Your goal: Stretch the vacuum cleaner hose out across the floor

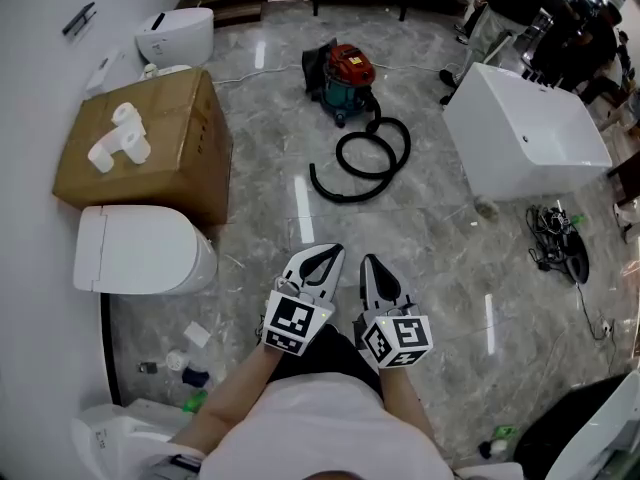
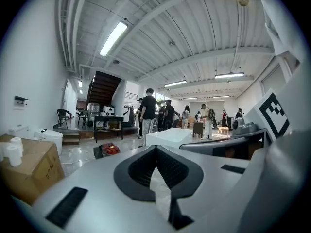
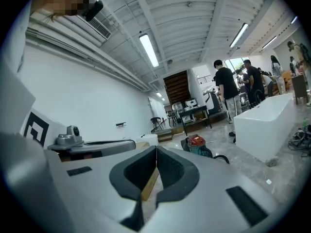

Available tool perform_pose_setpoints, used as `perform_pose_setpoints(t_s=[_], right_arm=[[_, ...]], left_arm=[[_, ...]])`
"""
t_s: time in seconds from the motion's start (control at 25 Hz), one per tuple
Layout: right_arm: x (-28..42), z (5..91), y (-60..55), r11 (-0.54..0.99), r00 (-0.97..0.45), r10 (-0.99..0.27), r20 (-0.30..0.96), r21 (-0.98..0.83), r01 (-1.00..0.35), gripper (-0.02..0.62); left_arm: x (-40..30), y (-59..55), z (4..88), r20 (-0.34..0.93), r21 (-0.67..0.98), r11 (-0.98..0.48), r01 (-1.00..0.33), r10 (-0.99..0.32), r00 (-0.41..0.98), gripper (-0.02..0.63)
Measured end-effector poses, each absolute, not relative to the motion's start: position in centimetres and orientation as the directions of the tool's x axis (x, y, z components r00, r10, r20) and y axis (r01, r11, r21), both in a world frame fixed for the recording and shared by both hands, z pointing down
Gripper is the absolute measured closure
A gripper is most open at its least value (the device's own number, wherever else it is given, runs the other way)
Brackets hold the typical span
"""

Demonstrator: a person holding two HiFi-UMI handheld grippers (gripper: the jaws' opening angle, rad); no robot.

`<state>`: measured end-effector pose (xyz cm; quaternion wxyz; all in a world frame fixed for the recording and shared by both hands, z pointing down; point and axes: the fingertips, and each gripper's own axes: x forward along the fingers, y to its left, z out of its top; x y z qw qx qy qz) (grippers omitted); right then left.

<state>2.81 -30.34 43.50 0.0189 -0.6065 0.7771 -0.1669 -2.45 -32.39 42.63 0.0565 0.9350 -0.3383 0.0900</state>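
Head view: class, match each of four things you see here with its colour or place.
1 hose
2 cardboard box
3 bathtub
4 paper rolls

A white, right of the vacuum cleaner
B on top of the box
C black, coiled on the floor
D brown, by the left wall

Pairs: 1-C, 2-D, 3-A, 4-B

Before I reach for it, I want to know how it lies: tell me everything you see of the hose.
The hose is a black flexible tube lying flat on the grey floor, loosely coiled: a loop inside a wider open arc. One end runs to the red-and-teal vacuum; the other lies free. Nothing else touches it.
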Motion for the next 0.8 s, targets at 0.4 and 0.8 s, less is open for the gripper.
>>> perform_pose_setpoints(t_s=[0.4,0.8], right_arm=[[5.8,43.7,-28.7,0.181,-0.227,-0.964,0.135,-0.287,-0.941,0.58],[7.0,44.9,-27.9,0.187,-0.239,-0.96,0.15,-0.294,-0.937,0.58]], left_arm=[[-0.4,-30.9,44.3,0.217,0.058,-0.763,-0.643,-0.619,0.755,0.598],[1.2,-29.4,45.6,0.229,0.065,-0.76,-0.647,-0.62,0.75,0.598]])
